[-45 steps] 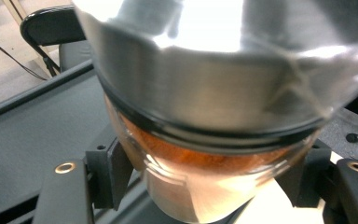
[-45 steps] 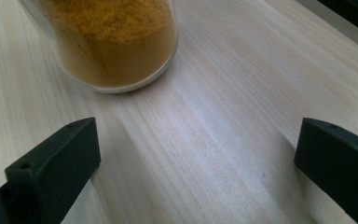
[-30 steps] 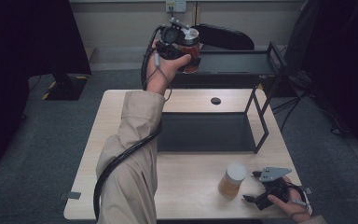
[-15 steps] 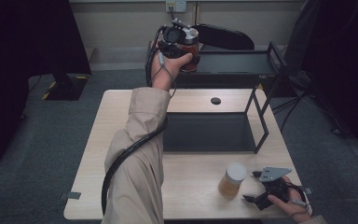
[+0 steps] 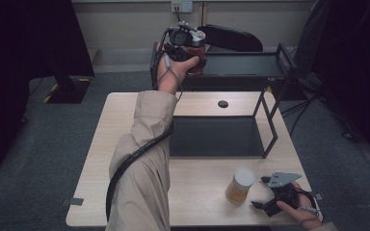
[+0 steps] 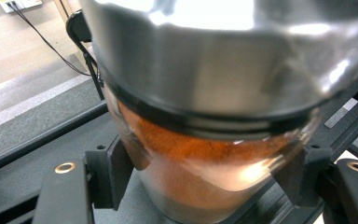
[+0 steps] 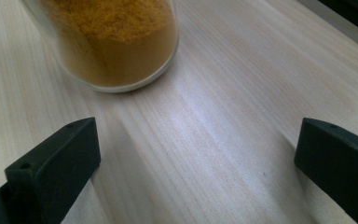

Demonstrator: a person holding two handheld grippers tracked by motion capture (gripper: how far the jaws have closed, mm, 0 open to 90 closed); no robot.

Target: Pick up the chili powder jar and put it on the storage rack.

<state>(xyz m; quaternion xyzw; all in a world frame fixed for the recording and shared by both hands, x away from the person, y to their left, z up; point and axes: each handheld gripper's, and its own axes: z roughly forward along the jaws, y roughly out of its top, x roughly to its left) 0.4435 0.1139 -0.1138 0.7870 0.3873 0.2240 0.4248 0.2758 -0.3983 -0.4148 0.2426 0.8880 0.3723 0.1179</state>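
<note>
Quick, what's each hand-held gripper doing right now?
Left hand-held gripper: closed on the jar of red powder, held over the black shelf.
Right hand-held gripper: open, empty, near the jar of yellow powder.

High view above the near table [image 5: 125,115] edge facing forward-down, both gripper views close-up, right sharing the tabletop

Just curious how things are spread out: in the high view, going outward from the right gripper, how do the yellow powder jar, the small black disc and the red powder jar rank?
From the right gripper:
1. Yellow powder jar, just beside it.
2. Black disc, far side of the table.
3. Red powder jar, up at the rack, in the left gripper.
</note>
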